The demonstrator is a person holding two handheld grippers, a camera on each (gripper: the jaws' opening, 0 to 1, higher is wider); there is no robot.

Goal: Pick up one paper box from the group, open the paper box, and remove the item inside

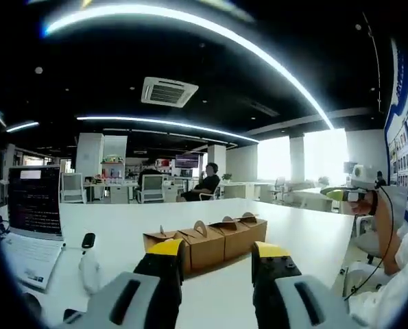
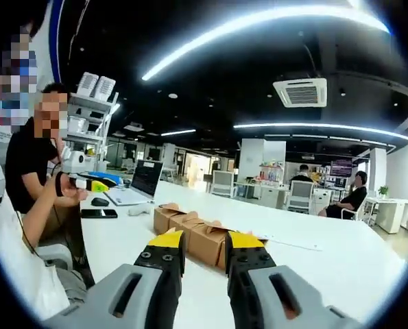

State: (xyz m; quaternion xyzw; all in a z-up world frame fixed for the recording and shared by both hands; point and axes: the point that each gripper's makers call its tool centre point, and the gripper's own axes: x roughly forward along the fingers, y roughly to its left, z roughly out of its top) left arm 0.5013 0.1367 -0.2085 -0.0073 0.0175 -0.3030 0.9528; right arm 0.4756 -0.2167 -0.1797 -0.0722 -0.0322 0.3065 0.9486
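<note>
A row of brown paper boxes (image 1: 207, 241) stands untouched on the white table (image 1: 306, 233), lids closed; nothing is picked up, so every step remains. The left gripper (image 1: 219, 257) and the right gripper (image 2: 202, 248) hover just short of the row, jaws parted and empty. The left gripper view shows a laptop (image 1: 31, 219) at near left; the right gripper view adds a seated person (image 2: 31, 164) and a phone (image 2: 99, 213).

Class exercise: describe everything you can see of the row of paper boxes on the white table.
The paper boxes are brown, cardboard-looking gable boxes, four as far as the left gripper view shows, standing upright side by side in a touching row on the white table. Each has a rounded top handle flap and looks closed. Neither gripper touches them; the right gripper hovers just before the row.
</note>
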